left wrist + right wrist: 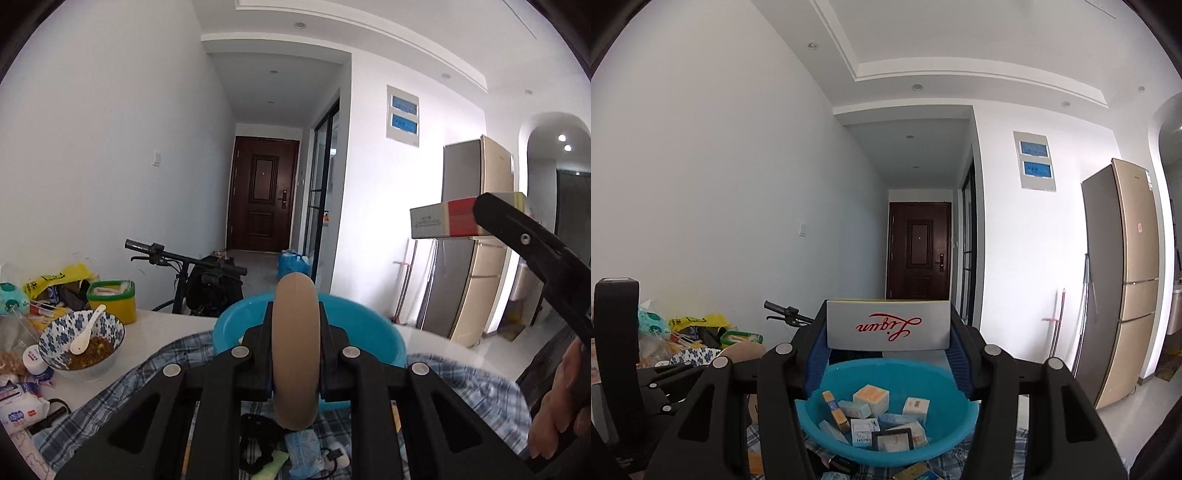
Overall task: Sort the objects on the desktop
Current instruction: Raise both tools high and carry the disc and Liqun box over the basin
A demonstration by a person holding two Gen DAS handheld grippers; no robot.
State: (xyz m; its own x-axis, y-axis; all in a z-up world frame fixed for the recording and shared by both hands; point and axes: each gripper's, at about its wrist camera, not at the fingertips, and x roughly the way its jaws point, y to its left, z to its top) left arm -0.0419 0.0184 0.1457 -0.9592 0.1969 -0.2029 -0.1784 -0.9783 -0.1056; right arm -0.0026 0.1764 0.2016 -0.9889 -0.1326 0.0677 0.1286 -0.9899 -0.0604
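Note:
My left gripper [295,350] is shut on a flat tan oval object [295,343], held edge-on just in front of the blue basin [369,325]. My right gripper [888,325] is shut on a grey carton with red "Liqun" lettering [888,325], held above the blue basin [953,417], which holds several small boxes. The carton [447,221] and the right gripper also show at the right of the left wrist view. The left gripper and tan object [742,350] show at the left of the right wrist view.
A plaid cloth [122,391] covers the white table [166,325] under the basin. A blue-patterned bowl with food and a spoon [83,341], a yellow-green box [110,295], bags and packets crowd the left. A bicycle [192,273] and a fridge [1119,280] stand beyond.

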